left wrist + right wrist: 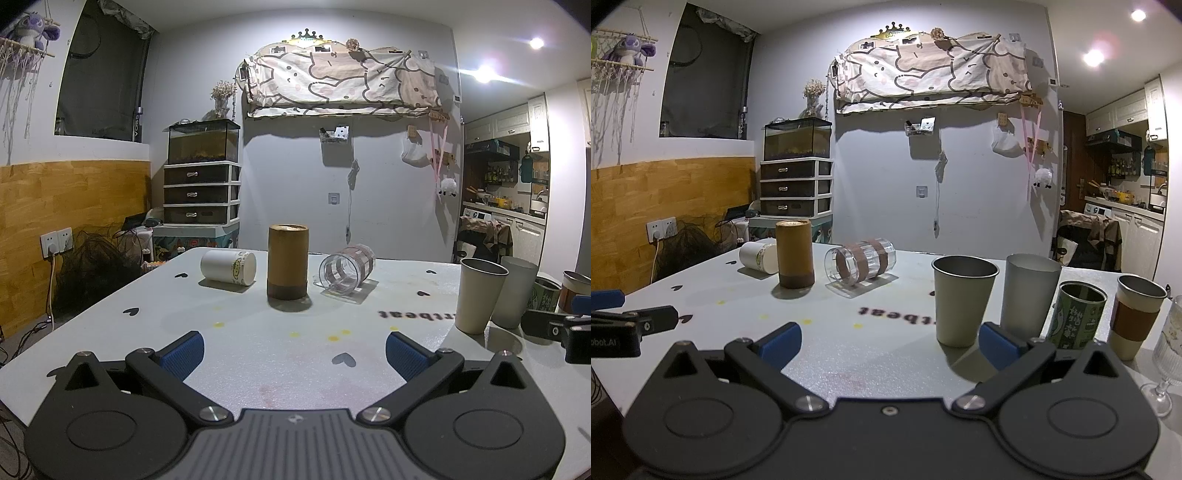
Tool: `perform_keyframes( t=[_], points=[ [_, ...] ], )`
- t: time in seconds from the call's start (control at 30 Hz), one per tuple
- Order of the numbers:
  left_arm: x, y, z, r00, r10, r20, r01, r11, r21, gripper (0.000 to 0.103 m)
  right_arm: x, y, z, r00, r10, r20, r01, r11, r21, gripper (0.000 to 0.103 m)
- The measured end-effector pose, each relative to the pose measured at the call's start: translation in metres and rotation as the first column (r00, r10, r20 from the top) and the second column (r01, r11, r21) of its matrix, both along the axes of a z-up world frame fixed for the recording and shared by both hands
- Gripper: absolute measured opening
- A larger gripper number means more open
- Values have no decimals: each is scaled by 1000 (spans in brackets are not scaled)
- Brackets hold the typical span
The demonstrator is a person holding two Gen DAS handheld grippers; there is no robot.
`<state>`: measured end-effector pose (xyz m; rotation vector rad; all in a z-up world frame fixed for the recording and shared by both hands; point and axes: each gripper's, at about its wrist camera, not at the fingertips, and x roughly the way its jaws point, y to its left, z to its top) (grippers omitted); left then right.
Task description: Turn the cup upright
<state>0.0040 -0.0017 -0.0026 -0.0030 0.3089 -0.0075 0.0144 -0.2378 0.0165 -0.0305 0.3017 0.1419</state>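
A clear plastic cup (347, 271) with brown bands lies on its side on the white table (258, 369), mouth toward me; it also shows in the right wrist view (860, 264). A white cup (229, 267) with a cartoon print lies on its side to the left, also in the right wrist view (759, 257). Between them a brown cylinder cup (287, 262) stands bottom up, also in the right wrist view (795, 254). My left gripper (294, 352) is open and empty, well short of them. My right gripper (890, 347) is open and empty.
Upright at the right: a beige metal cup (962, 301), a grey frosted cup (1028, 293), a green can (1076, 315), a sleeved cup (1136, 317) and a stemmed glass (1169, 350). The left gripper's tip (639, 323) shows at the left. Drawers and a tank stand behind the table.
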Motion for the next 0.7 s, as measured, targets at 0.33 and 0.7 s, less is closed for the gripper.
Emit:
perform_keyframes(
  t=[0.33, 0.7],
  points=[
    [0, -1, 0, 1000, 1, 0, -1, 1000, 0, 103, 0, 0, 0, 1000, 0, 0, 0, 1000, 1, 103],
    [1, -3, 0, 1000, 0, 1, 0, 1000, -1, 103, -2, 0, 0, 1000, -1, -1, 1, 1000, 1, 103]
  ],
)
